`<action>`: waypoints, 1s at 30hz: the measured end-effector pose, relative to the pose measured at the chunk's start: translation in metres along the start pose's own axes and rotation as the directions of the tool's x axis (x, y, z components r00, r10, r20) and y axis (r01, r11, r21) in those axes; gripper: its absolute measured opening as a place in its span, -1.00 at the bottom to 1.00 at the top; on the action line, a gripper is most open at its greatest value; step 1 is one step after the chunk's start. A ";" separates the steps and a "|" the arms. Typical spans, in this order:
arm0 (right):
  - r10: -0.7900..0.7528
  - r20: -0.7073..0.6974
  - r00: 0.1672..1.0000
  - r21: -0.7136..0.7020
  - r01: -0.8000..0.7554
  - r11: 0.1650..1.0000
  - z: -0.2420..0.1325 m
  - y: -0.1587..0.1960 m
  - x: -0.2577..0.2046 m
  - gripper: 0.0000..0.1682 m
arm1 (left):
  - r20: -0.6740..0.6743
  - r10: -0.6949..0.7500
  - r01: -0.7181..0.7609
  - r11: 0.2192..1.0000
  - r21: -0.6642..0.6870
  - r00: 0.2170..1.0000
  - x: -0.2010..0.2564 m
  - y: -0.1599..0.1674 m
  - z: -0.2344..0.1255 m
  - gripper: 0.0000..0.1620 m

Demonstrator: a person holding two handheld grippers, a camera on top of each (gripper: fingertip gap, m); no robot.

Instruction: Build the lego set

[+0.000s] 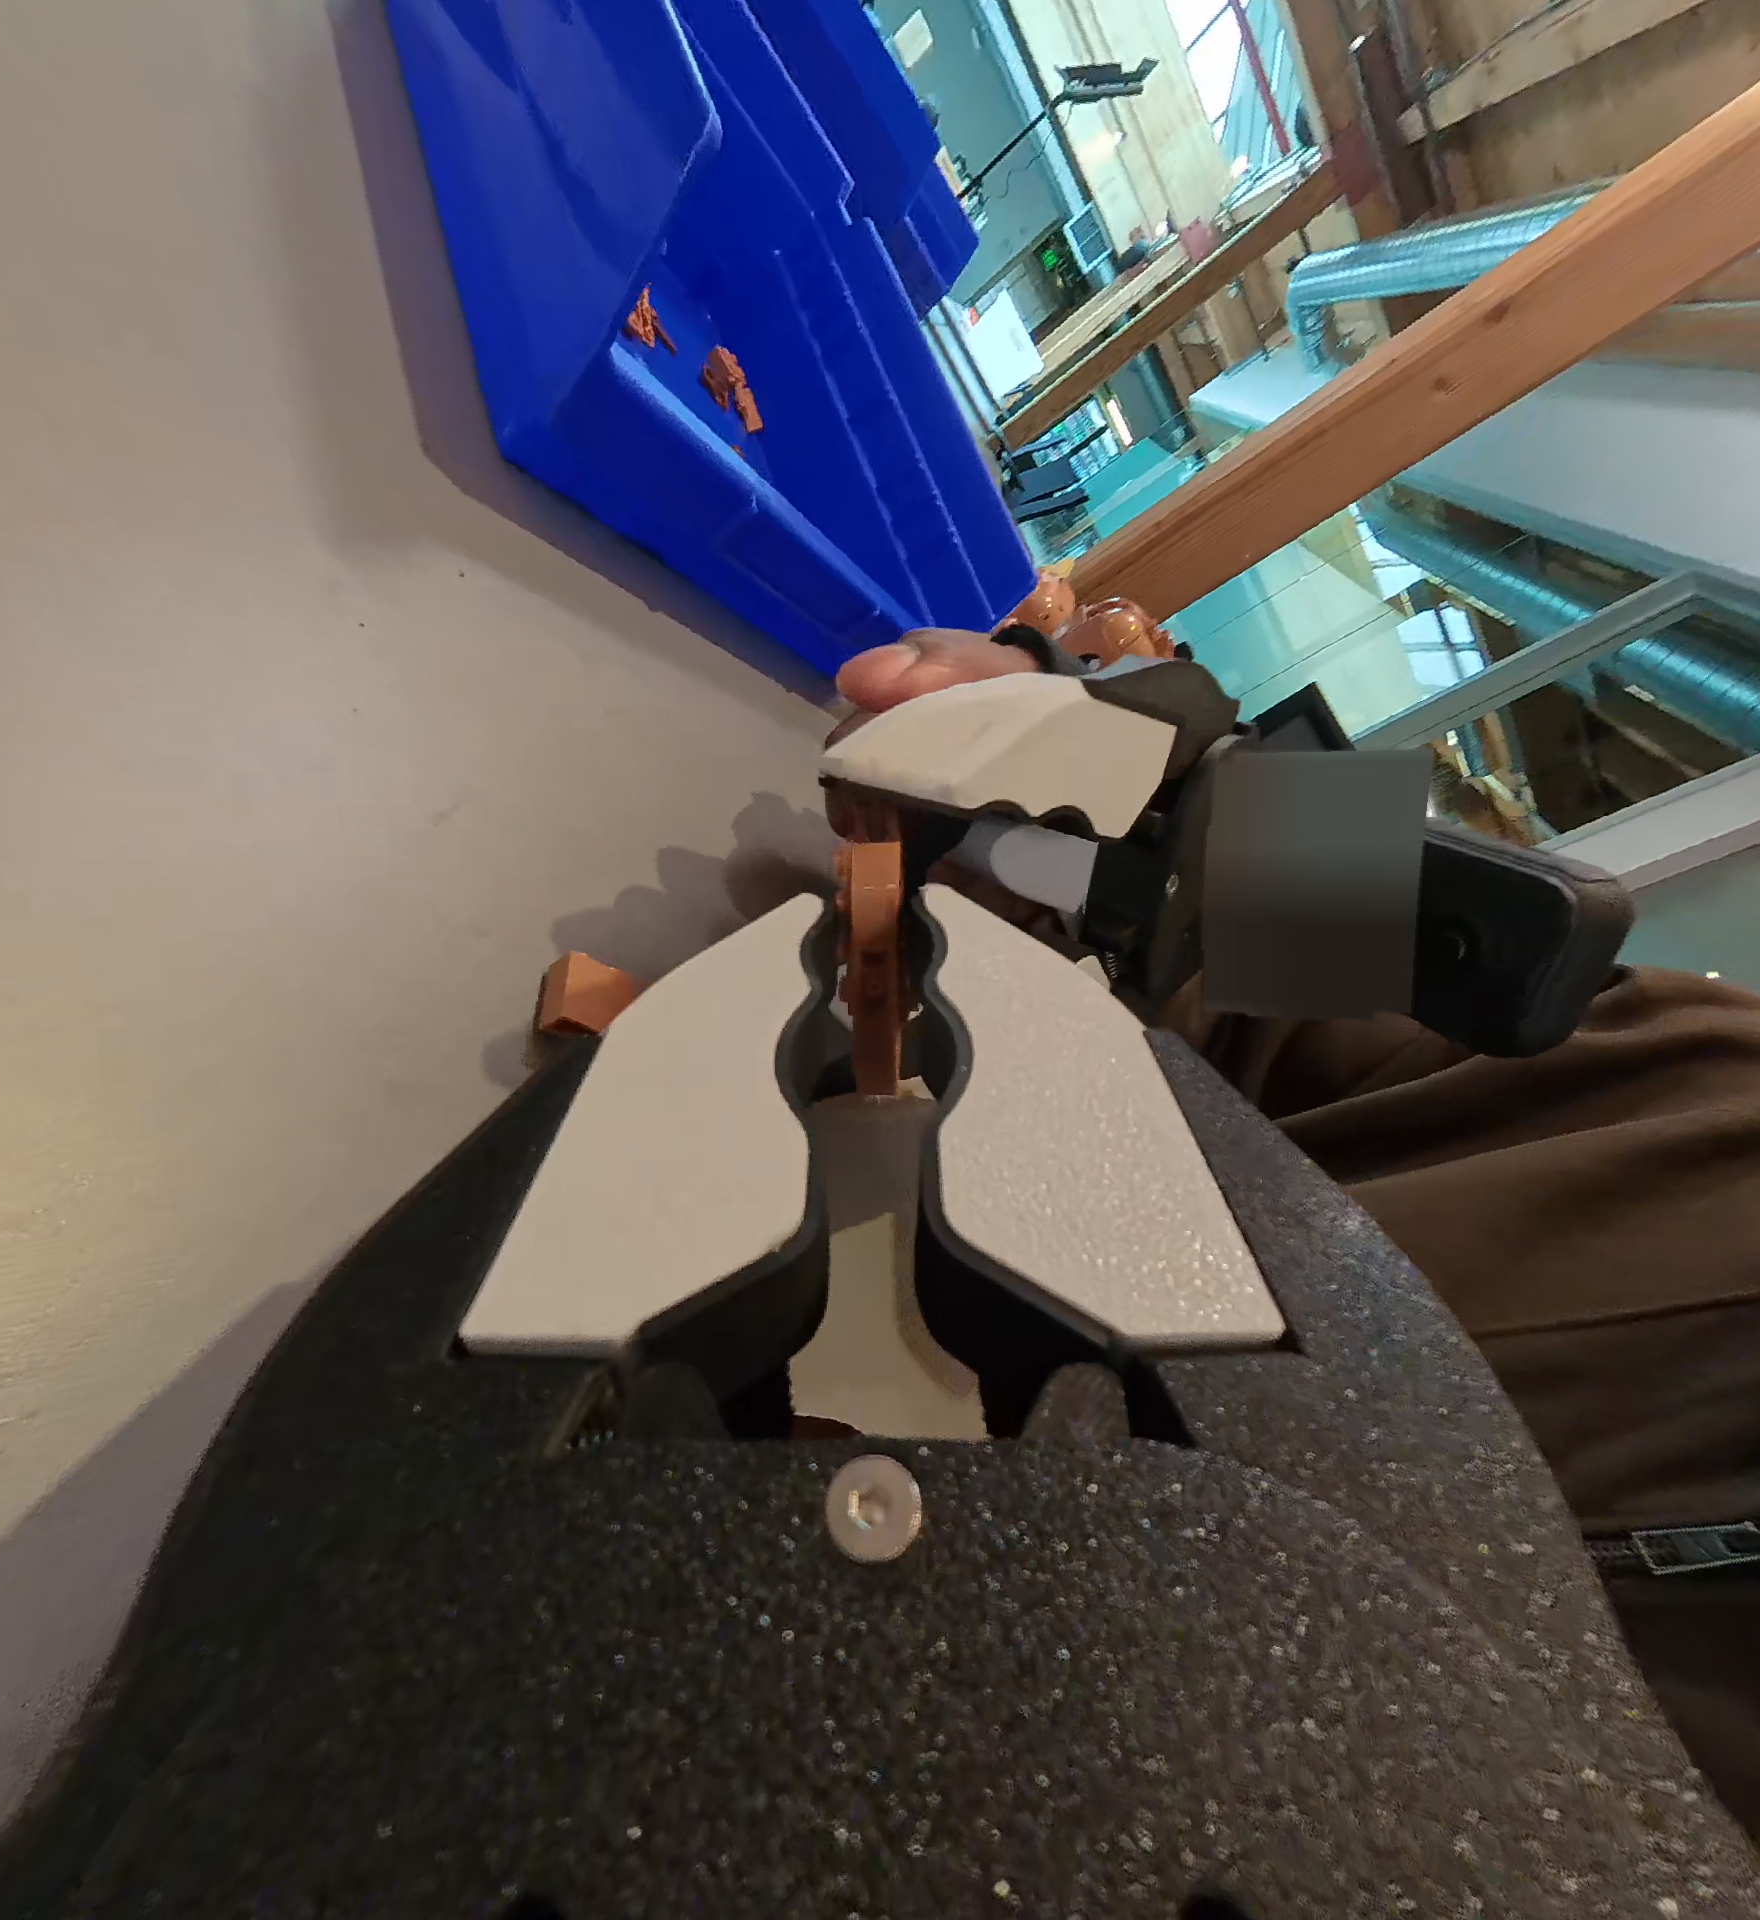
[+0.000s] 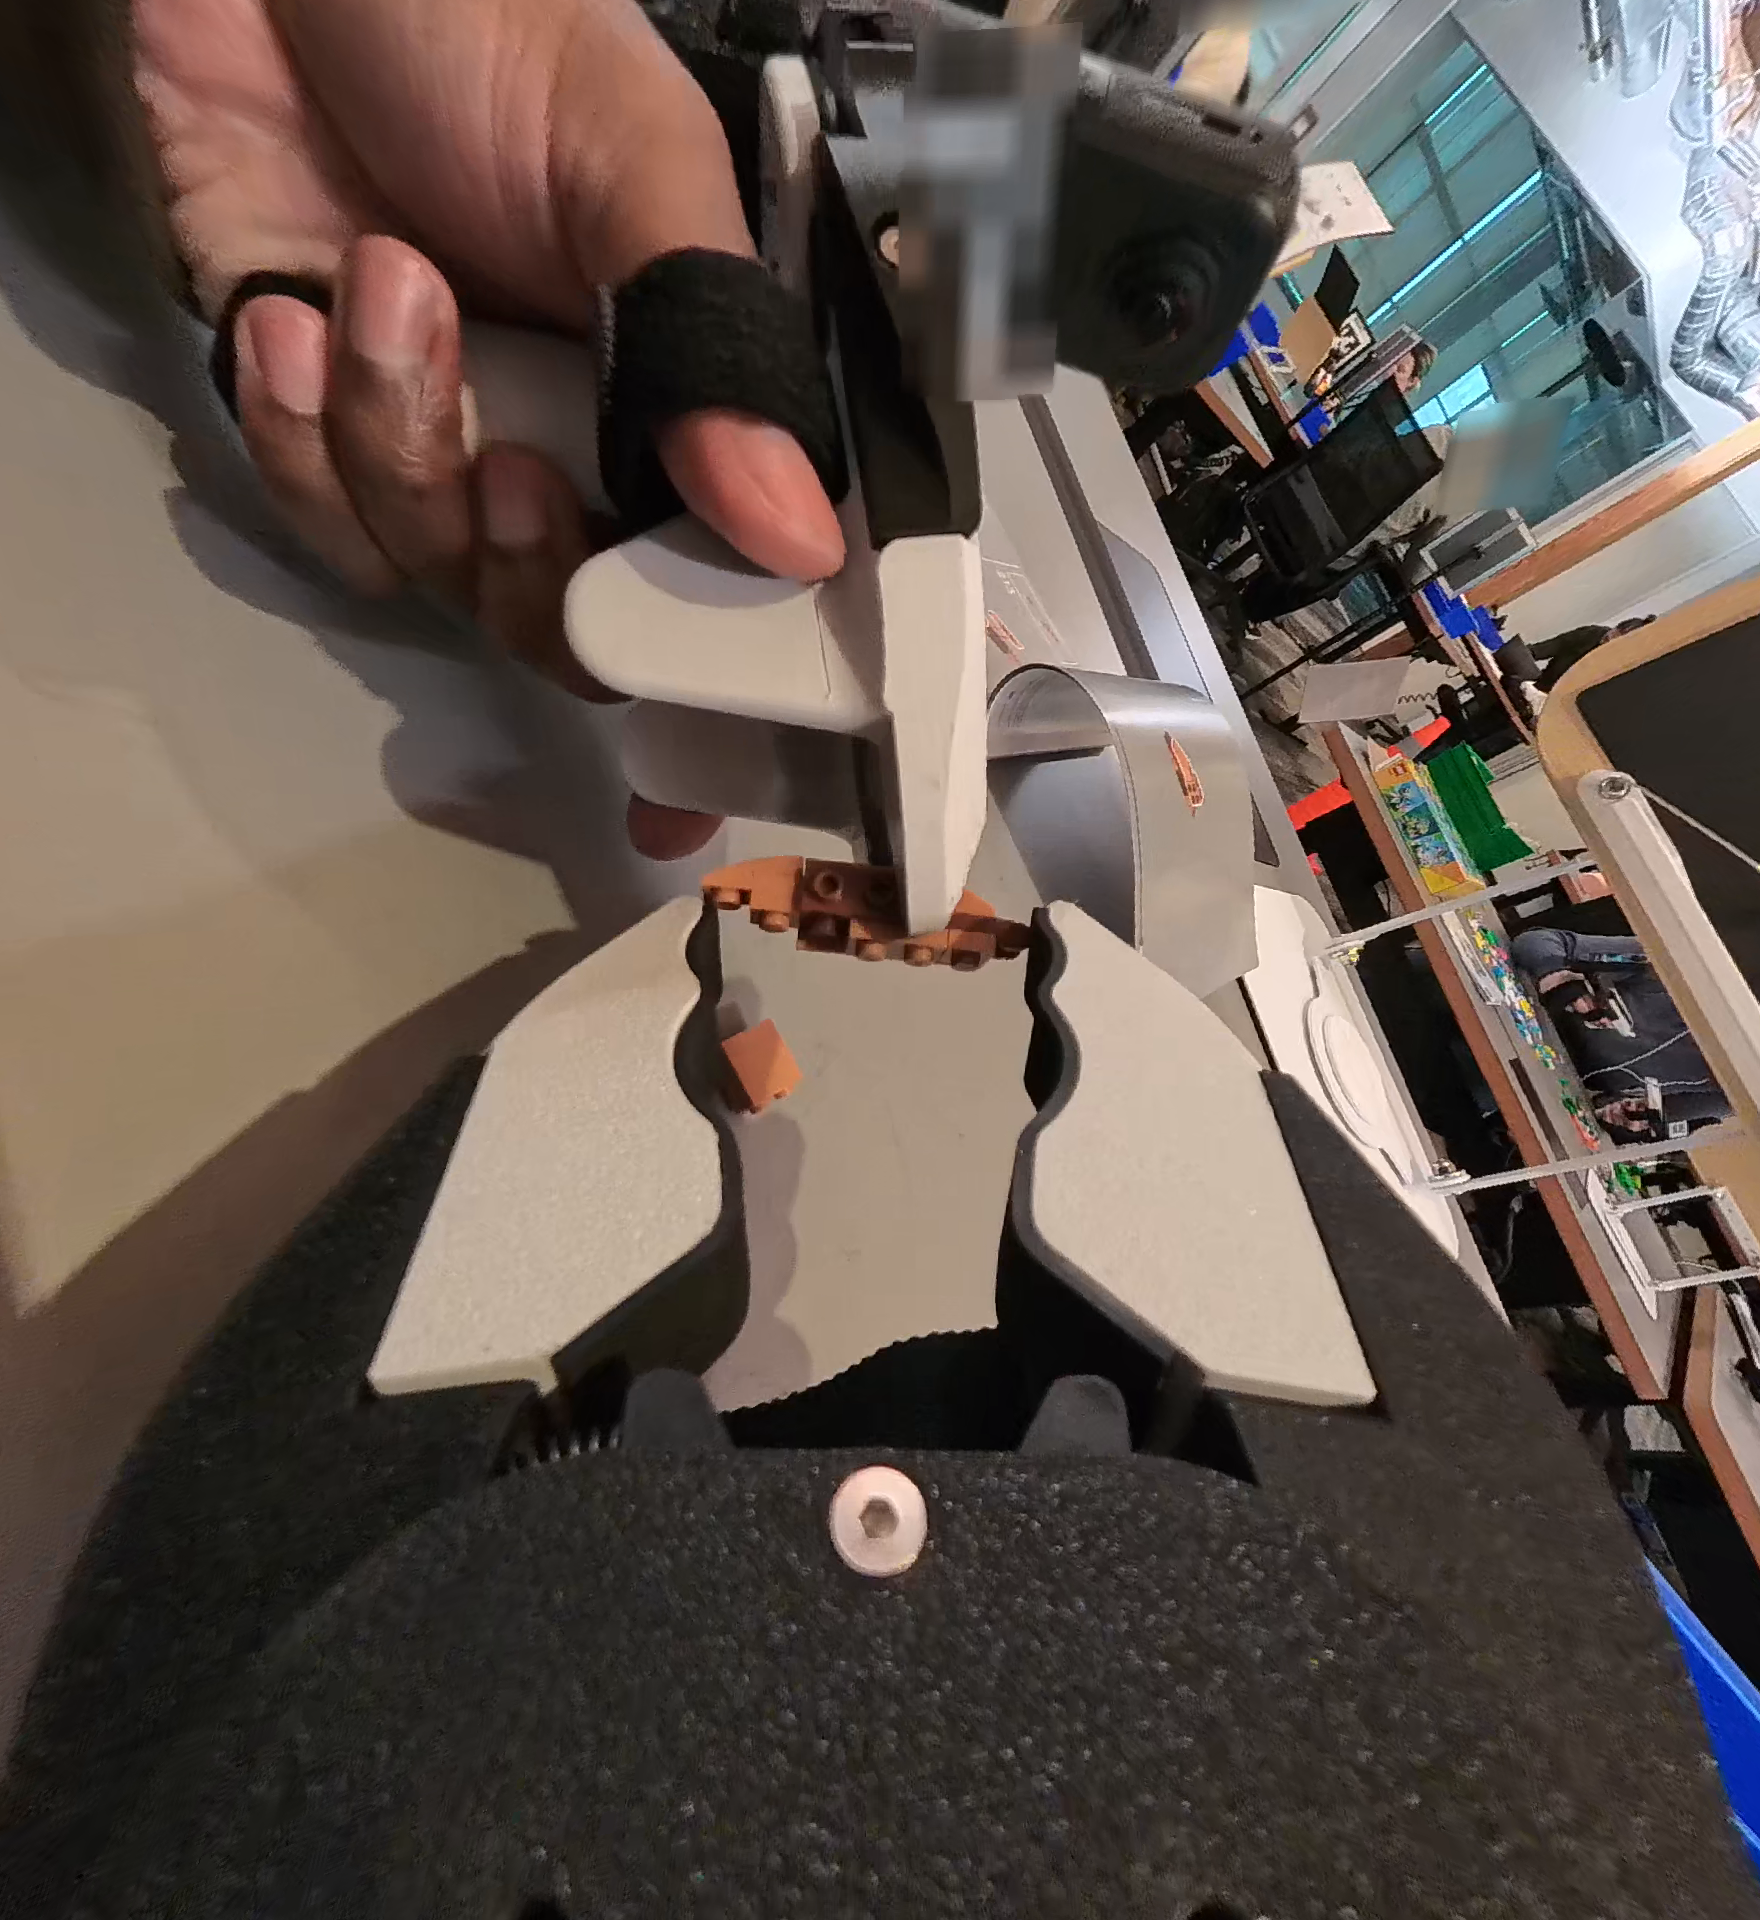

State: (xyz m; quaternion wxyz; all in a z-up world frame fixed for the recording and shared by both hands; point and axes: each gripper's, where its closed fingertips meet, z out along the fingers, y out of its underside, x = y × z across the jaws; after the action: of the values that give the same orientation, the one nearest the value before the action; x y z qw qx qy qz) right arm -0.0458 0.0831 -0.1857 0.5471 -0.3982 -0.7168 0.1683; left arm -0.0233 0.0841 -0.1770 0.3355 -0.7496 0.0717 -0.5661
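Left hand-held gripper (image 1: 871,940) nearly closed, pinching the brown lego assembly (image 1: 873,971) edge-on between its tips, just above the pale table (image 1: 180,727). Right hand-held gripper (image 2: 871,930) wide open, tips flanking the same assembly (image 2: 855,920) without a grip. Loose brown brick (image 2: 760,1065) lying on the table between the right fingers. Blue bin (image 1: 668,343) farther back, with small brown pieces (image 1: 725,379) inside. No legible writing. Open tabletop left of the brick.
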 end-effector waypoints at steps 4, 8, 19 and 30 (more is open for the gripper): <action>-0.009 -0.003 1.000 -0.007 0.009 1.000 0.000 0.001 0.000 -0.33 | -0.025 -0.025 0.025 1.000 0.014 0.999 0.000 -0.001 0.001 -0.84; -0.008 0.002 1.000 -0.008 0.008 1.000 -0.001 0.001 0.000 -0.33 | -0.022 -0.012 0.012 1.000 0.016 1.000 0.000 -0.001 0.001 -0.84; 0.013 0.077 0.997 -0.007 -0.013 1.000 -0.003 0.008 -0.003 -0.36 | -0.032 -0.011 0.012 0.998 0.054 0.999 -0.004 -0.005 -0.001 -0.86; 0.190 0.395 0.899 -0.123 -0.154 0.980 0.004 0.051 -0.020 -0.56 | -0.098 -0.075 0.089 0.985 0.146 0.992 -0.009 -0.025 -0.023 -0.86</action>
State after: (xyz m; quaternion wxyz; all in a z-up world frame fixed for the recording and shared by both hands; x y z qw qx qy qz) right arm -0.0285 0.1010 -0.2345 0.3515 -0.4402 -0.7833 0.2629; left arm -0.0534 0.0975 -0.1665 0.3637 -0.6976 0.0132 -0.6171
